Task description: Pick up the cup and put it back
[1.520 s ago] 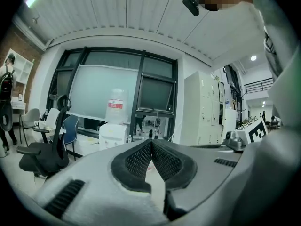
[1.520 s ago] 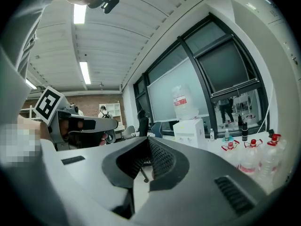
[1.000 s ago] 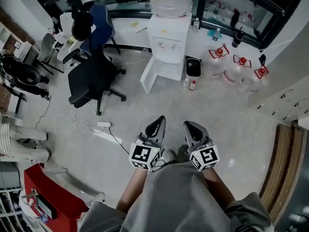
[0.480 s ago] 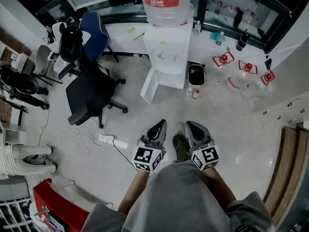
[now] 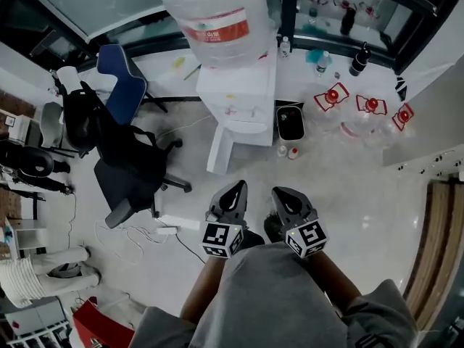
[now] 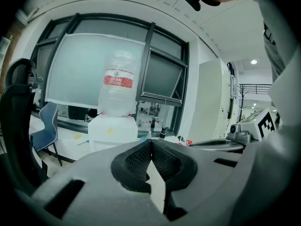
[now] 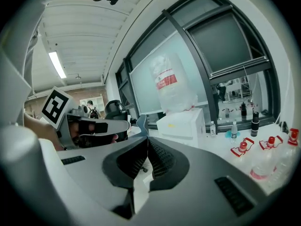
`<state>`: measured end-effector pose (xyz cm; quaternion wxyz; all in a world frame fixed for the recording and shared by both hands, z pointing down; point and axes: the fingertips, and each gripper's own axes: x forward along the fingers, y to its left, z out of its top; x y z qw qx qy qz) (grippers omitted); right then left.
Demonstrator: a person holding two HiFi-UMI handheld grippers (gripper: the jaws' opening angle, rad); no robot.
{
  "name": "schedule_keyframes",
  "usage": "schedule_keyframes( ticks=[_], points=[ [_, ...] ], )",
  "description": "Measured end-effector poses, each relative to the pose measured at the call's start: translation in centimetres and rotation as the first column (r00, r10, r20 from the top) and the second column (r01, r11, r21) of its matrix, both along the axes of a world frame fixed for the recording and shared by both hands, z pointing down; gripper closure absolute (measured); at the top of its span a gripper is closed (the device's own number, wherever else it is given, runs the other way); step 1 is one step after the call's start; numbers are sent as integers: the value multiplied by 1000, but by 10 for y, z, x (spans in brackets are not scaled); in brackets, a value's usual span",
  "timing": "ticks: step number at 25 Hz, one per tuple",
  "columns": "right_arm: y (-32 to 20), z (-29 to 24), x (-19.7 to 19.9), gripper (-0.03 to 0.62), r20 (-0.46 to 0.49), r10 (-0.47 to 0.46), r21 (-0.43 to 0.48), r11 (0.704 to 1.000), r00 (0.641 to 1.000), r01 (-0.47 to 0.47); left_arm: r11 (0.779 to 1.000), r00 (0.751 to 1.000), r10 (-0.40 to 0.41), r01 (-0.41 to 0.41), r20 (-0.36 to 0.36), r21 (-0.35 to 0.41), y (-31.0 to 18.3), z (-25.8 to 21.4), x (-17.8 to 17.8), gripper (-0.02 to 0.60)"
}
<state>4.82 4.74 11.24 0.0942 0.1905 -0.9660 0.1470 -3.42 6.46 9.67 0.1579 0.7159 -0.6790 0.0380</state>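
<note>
white water dispenser (image 5: 235, 100) stands ahead of your tongs; your left gripper (image 5: 235, 188) and right gripper (image 5: 279, 193) are both clenched empty, side by side.

Water bottle (image 5: 217, 20) — top past upper edge

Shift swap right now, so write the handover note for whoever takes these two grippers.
Left gripper: jaws together, nothing between them.
Right gripper: jaws together, also empty.
Both are held side by side, pointing toward the water dispenser.
Cup: I can't make one out in any view.
Done: nothing that shows.
Left: find the cup, pick it up, put it back.
</note>
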Motion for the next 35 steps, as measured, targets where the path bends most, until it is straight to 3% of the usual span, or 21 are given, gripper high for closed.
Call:
schedule_keyframes(
  ticks=[7,11,17,23,26,30,35],
  points=[
    [-42,6,-37,582,-4,63,2,998,998,-63,999,999,45,-44,4,-7,-42,17,-33,572],
    [-62,13,-60,582,-36,141,-3,990,989,-141,993,993,117,-117,-3,-25,-65,28,-54,572],
    [-72,65,-80,582,-90,295,17,955,951,-295,970,970,241,-241,18,-12,-82,78,-80,572],
    [-92,138,-92,582,-83,369,98,927,926,-361,972,972,233,-233,13,29,-115,171,-108,572],
    [-106,190,-97,582,-95,347,139,933,933,-333,977,978,210,-210,18,34,-128,238,-118,572],
    [-127,260,-96,582,-152,328,110,943,932,-313,985,988,156,-155,-8,74,-139,310,-130,572],
    [-149,308,-102,583,-94,286,130,953,953,-274,988,989,149,-148,-5,38,-149,379,-135,572]
  ],
)
